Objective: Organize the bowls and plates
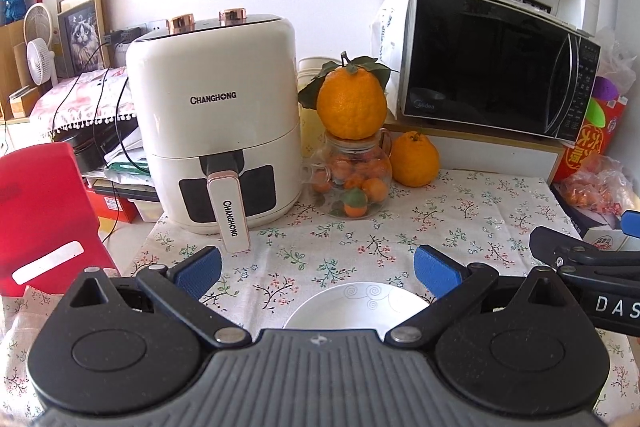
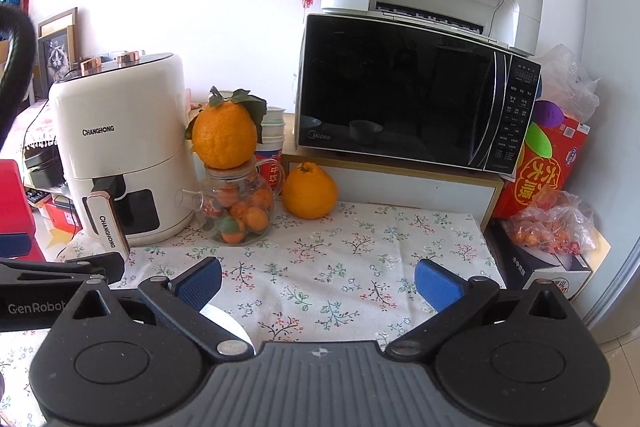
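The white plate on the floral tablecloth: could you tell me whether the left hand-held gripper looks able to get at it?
Probably yes: the left hand-held gripper is open just above the white plate, with nothing between them.

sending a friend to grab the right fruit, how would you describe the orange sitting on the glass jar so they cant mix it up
Find the white air fryer; the glass jar of small oranges stands just right of it. The big orange sits on the jar's mouth. Unlike the other big orange, which lies on the tablecloth, this one is raised and has green leaves on its stem.
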A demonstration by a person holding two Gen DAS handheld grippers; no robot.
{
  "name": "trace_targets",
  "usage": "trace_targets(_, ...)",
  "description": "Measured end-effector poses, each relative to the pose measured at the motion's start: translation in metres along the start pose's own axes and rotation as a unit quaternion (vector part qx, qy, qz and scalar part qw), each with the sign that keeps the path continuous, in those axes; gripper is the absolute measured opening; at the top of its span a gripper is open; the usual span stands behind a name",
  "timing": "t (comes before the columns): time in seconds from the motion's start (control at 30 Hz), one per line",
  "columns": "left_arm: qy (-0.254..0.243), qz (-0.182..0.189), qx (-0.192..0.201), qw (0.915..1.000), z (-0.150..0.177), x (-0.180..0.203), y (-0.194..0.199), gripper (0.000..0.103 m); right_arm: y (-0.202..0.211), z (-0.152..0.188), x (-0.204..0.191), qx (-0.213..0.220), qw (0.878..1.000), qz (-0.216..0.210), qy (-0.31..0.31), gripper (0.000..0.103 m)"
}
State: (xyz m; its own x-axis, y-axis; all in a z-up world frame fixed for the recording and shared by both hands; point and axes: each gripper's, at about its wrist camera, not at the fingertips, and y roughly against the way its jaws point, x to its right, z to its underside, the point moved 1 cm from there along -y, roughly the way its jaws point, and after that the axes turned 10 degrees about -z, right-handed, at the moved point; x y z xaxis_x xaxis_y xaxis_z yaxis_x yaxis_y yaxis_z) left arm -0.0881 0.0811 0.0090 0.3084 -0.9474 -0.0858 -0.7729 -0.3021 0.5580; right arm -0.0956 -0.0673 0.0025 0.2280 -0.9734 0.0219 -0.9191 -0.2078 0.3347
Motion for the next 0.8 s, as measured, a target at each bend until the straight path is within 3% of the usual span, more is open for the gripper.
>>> trace_targets(0.47, -0.026, -0.032, 0.014, 0.9991, 0.012, -0.014, 0.035, 0.103, 0.026, 0.019, -0.013, -0.014, 0.999, -0.026, -0.018, 0.098)
trace_targets(0.8, -0.02, -0.01, -0.007, 0.9997, 0.031, -0.02, 0.044, 0.103, 0.043, 0.036, -0.018, -0.039, 0.998, -0.033, -0.025, 0.098)
